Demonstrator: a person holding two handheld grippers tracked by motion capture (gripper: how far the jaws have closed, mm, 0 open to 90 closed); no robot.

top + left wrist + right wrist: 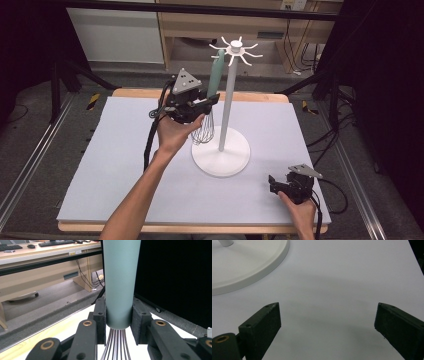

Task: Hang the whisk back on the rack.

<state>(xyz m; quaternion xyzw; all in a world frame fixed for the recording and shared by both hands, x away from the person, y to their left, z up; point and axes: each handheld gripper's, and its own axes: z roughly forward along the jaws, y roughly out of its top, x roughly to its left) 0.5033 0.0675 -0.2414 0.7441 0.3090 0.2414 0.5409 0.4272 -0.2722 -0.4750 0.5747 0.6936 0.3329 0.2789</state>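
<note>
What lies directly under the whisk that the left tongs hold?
Under the whisk, held upright in the left tongs, its wires hang over the white table cover beside the stand's round base. Whether they touch it cannot be told.

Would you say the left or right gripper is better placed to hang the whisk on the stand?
Left. The left gripper already clamps the whisk upright beside the stand, near its hooks. The right gripper rests open on the table, holding nothing.
</note>
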